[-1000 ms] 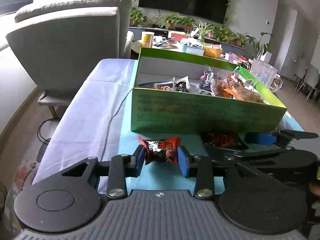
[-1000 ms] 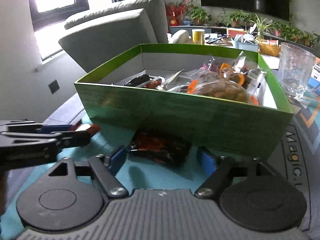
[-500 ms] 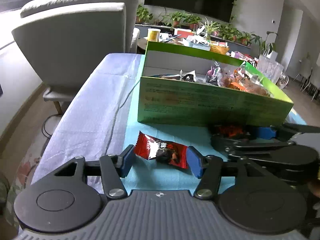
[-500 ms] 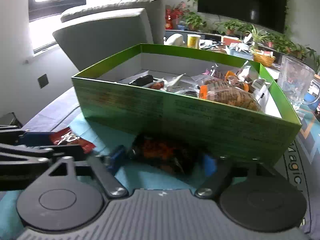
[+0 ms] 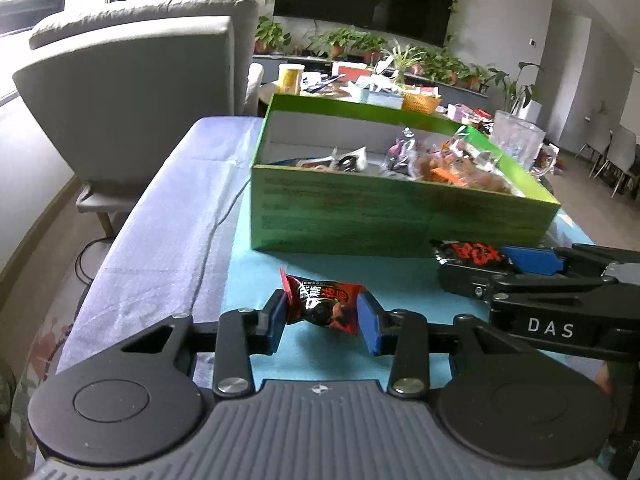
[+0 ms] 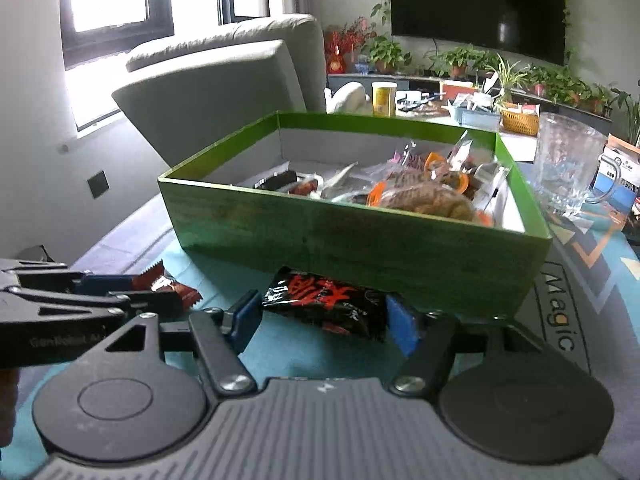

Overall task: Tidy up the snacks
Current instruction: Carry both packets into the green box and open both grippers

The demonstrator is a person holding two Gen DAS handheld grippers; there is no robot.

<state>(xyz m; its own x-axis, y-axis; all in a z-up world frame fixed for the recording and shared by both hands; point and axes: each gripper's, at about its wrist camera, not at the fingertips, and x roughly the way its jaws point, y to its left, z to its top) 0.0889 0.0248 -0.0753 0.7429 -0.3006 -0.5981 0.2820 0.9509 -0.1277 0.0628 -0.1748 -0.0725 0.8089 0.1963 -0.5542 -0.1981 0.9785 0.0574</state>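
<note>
L: left gripper [image 5: 322, 314] jaws just closed onto red candy wrapper [image 5: 326, 304], long axis across jaws | R: right gripper [image 6: 324, 320] clamps black snack packet [image 6: 326, 304] crosswise | green box [image 5: 396, 216] directly ahead, near teal mat's [image 5: 256, 276] far edge | next: lift over near wall

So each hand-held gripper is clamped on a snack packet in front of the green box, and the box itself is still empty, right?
Not quite: the green box is not empty. The right wrist view shows wrapped snacks piled inside it. The rest holds: the left hand-held gripper is closed on a red snack packet, and the right hand-held gripper on a black packet with red print, both in front of the box.
</note>
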